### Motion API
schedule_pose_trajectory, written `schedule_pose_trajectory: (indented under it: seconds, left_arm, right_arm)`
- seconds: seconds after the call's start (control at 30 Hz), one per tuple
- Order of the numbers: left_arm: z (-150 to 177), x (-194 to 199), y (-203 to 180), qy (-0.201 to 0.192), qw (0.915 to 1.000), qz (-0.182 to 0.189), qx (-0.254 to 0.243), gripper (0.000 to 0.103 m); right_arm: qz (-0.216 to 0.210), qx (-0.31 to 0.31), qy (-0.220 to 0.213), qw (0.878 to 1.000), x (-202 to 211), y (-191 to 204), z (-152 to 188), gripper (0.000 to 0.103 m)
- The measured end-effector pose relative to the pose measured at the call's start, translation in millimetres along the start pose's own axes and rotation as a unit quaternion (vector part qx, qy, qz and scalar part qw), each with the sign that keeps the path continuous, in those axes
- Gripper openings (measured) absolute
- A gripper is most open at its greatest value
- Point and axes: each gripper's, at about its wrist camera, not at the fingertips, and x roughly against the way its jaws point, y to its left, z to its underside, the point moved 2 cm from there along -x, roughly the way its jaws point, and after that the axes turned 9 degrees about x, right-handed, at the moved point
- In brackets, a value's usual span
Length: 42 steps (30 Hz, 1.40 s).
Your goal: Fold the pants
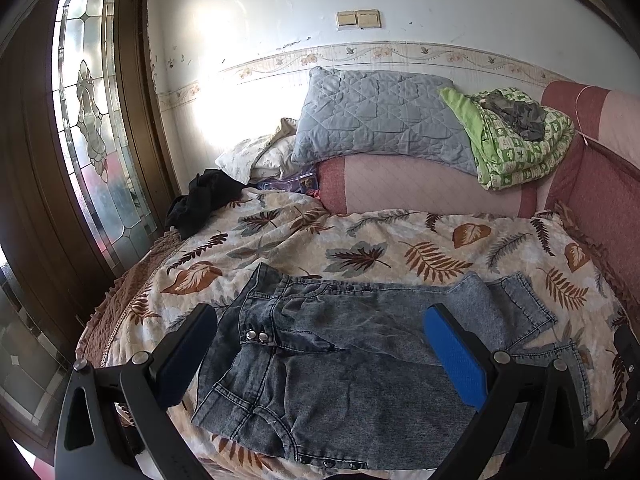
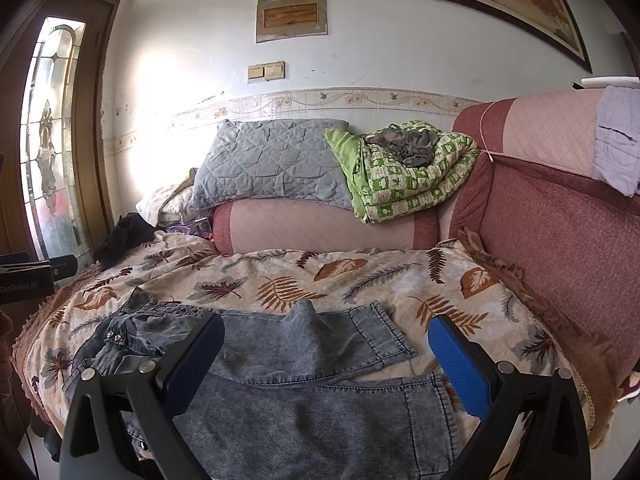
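Grey-blue denim pants (image 1: 340,364) lie flat on a leaf-patterned bedspread (image 1: 360,240), waistband with metal snaps to the left, the two legs spread toward the right. My left gripper (image 1: 320,356) hovers open above the waist and seat, nothing between its blue pads (image 1: 456,360). In the right wrist view the same pants (image 2: 304,392) show both leg cuffs, one further back and one nearer. My right gripper (image 2: 326,364) stands open over the legs, holding nothing. The left gripper's body (image 2: 36,276) shows at the left edge of the right wrist view.
A pink bolster (image 1: 420,190) carries a grey quilted pillow (image 1: 376,120) and a folded green blanket (image 1: 516,144) at the back. A black garment (image 1: 204,200) lies at the bed's far left corner. A red sofa back (image 2: 560,232) bounds the right; a stained-glass door (image 1: 92,128) stands left.
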Motion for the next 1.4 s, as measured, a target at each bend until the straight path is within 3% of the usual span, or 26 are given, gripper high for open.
schedule_pose_trajectory:
  seconds: [0.4, 0.77, 0.97, 1.1, 1.27, 1.4]
  left_arm:
    - [2.6, -26.9, 6.8, 0.02, 0.9997, -0.01, 0.006, 0.103]
    - [8.3, -95.4, 23.5, 0.061, 0.9975, -0.033, -0.007, 0.103]
    - [9.3, -176.5, 55.2, 0.128, 0.9894, -0.059, -0.035, 0.103]
    - [5.1, -238.0, 82.2, 0.173, 0.9809, -0.079, -0.041, 0.103]
    - [-9.1, -306.5, 116.7, 0.231, 0.9686, -0.092, 0.0, 0.103]
    - [-20.8, -345.3, 136.6, 0.258, 0.9609, -0.093, 0.036, 0.103]
  right_arm:
    - [-0.012, 0.0, 0.022, 1.0, -20.3, 3.1, 2.6, 0.103]
    - [-0.021, -0.009, 0.073, 0.997, -87.9, -10.8, 5.1, 0.103]
    - [-0.025, -0.01, 0.142, 0.99, -172.3, -57.7, 4.1, 0.103]
    - [-0.036, -0.053, 0.202, 0.977, -247.6, -105.8, 12.4, 0.103]
    - [-0.064, -0.132, 0.268, 0.952, -335.4, -142.7, 32.8, 0.101]
    - [-0.066, -0.153, 0.302, 0.939, -389.7, -146.1, 47.5, 0.088]
